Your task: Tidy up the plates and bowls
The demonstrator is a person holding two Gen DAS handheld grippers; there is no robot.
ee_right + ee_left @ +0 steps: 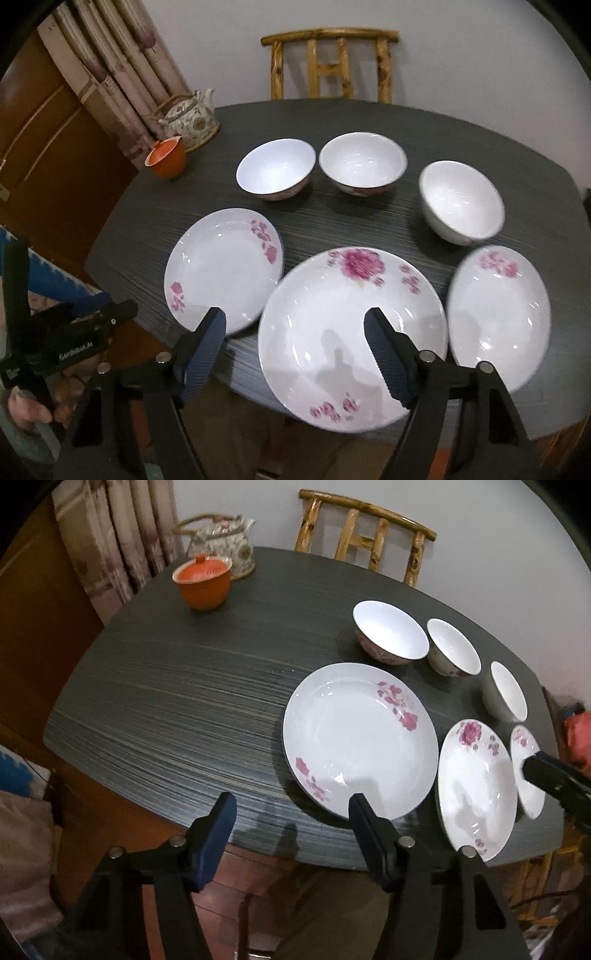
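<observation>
Three white plates with pink flowers lie in a row near the front of the dark table: a left plate, a larger middle plate and a right plate. Behind them stand three white bowls, each apart from the others. My left gripper hovers open over the table's front edge, its right finger overlapping the left plate. Above the near rim of the middle plate my right gripper is open too. Neither holds anything.
An orange lidded cup and a flowered teapot stand at the far left corner. A wooden chair is behind the table, with curtains at the left. A hand holds the left gripper's handle.
</observation>
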